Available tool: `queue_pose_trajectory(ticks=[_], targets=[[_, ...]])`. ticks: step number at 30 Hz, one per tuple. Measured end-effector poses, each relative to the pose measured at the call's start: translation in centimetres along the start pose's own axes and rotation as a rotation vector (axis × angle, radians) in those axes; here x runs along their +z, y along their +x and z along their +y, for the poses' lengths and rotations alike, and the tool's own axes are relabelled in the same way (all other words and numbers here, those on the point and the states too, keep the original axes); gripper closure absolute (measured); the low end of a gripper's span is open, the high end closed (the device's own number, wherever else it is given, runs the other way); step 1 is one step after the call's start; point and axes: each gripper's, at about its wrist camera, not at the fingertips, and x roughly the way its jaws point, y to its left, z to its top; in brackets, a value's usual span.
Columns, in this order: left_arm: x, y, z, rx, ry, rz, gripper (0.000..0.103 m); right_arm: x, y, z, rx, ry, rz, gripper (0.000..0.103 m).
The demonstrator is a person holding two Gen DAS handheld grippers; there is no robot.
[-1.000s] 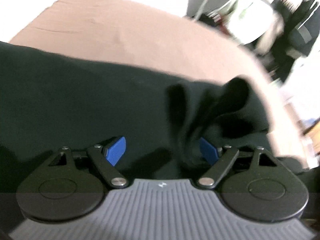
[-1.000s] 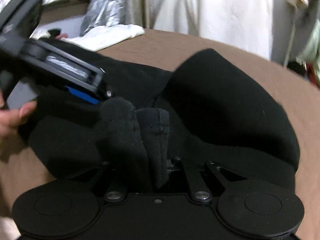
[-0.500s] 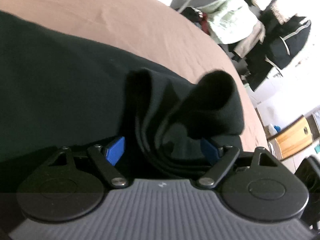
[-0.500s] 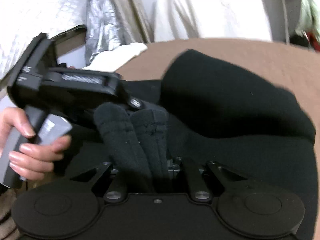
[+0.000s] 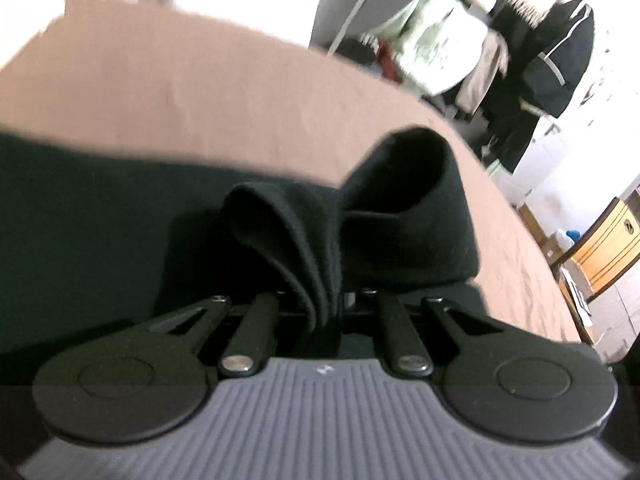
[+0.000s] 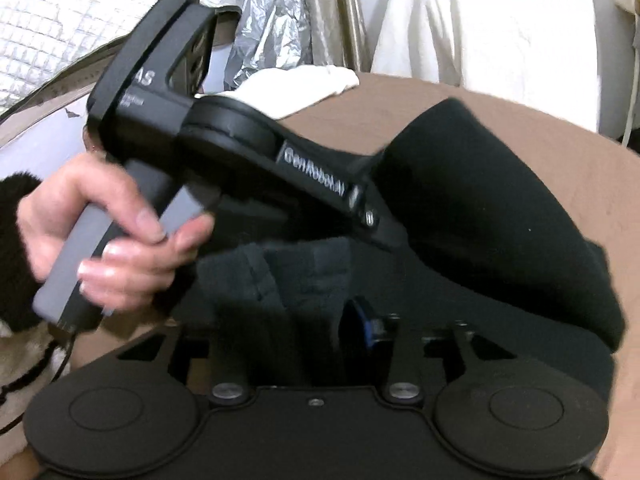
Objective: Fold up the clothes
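"GenRobot.AI" lettering on left gripper (image 6: 384, 236) closing on bunched black garment (image 5: 320, 256), right gripper (image 6: 316, 320) opening around a fold, brown bed (image 5: 200, 92), white cloth (image 6: 296, 84) at its far edge

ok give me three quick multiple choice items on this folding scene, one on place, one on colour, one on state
1. The black fleece garment lies on:
A a brown bedcover
B a glass table
C a tiled floor

2. The cloth beyond the bedcover's far edge, in the right wrist view:
A red
B white
C blue

3. The left gripper is:
A wide open, empty
B out of view
C closing on a fold of the garment

A: brown cover surrounds the garment.
B: it is plainly white.
C: fabric is pinched between its closing jaws.
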Motion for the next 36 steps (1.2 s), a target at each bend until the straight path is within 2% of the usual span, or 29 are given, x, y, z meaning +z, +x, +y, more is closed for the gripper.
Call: queue_pose_trajectory(ticks=[3, 4, 6, 7, 8, 10, 14, 16, 17, 19, 20, 21, 25, 28, 31, 34, 36], targets=[[1.0, -2.3, 0.5, -0.023, -0.065, -0.033, 0.094, -0.2, -2.2, -0.6, -0.018, -0.010, -0.020, 0.050], [0.7, -2.2, 0.9, 0.003, -0.070, -0.004, 0.094, -0.2, -2.9, -1.0, -0.019, -0.001, -0.028, 0.048], [-0.4, -0.4, 1.8, 0.101, -0.055, 0.112, 0.094, -0.4, -3.9, -2.0, -0.021, 0.027, -0.044, 0.041], [-1.0, 0.9, 2.2, 0.159, -0.056, 0.182, 0.094, -0.5, -4.0, -2.6, -0.024, 0.047, -0.039, 0.041], [-1.5, 1.5, 2.7, 0.184, -0.075, 0.208, 0.094, -0.5, -3.8, -3.2, -0.031, 0.073, -0.023, 0.041], [-1.0, 0.6, 2.5, 0.165, -0.094, 0.180, 0.094, -0.3, -3.5, -4.3, -0.054, 0.119, -0.005, 0.041], [1.8, -4.3, -0.3, 0.162, 0.010, 0.028, 0.094, 0.2, -4.6, -5.1, -0.022, 0.169, -0.033, 0.041], [2.3, -5.4, -0.4, 0.180, 0.035, 0.022, 0.094, 0.1, -5.3, -5.8, -0.006, 0.205, -0.055, 0.041], [2.3, -5.2, -0.1, 0.195, 0.049, 0.055, 0.094, 0.1, -5.6, -6.1, 0.000, 0.225, -0.065, 0.041], [1.6, -3.0, 1.4, 0.237, 0.075, 0.210, 0.092, -0.3, -5.7, -6.6, -0.009, 0.267, -0.076, 0.041], [1.0, -1.6, 2.5, 0.261, 0.068, 0.303, 0.092, -0.5, -5.5, -6.8, -0.031, 0.281, -0.067, 0.041], [0.8, -0.9, 3.1, 0.262, 0.060, 0.341, 0.093, -0.6, -4.7, -7.0, -0.071, 0.277, -0.035, 0.041], [2.2, -1.6, 3.3, 0.199, 0.069, 0.302, 0.092, -2.0, 0.0, -5.2, -0.244, 0.093, 0.157, 0.039], [2.0, -2.7, 3.2, 0.169, 0.064, 0.252, 0.092, -2.7, 1.4, -4.7, -0.280, 0.102, 0.177, 0.036], [1.8, -4.2, 2.9, 0.149, 0.079, 0.194, 0.092, -1.6, 0.9, -5.5, -0.252, 0.179, 0.169, 0.035], [1.9, -5.9, 2.4, 0.181, 0.126, 0.133, 0.091, -0.5, -0.7, -6.1, -0.134, 0.262, 0.093, 0.035], [1.7, -7.0, 2.7, 0.211, 0.122, 0.133, 0.088, -0.4, -0.9, -6.3, -0.082, 0.287, 0.078, 0.038]])
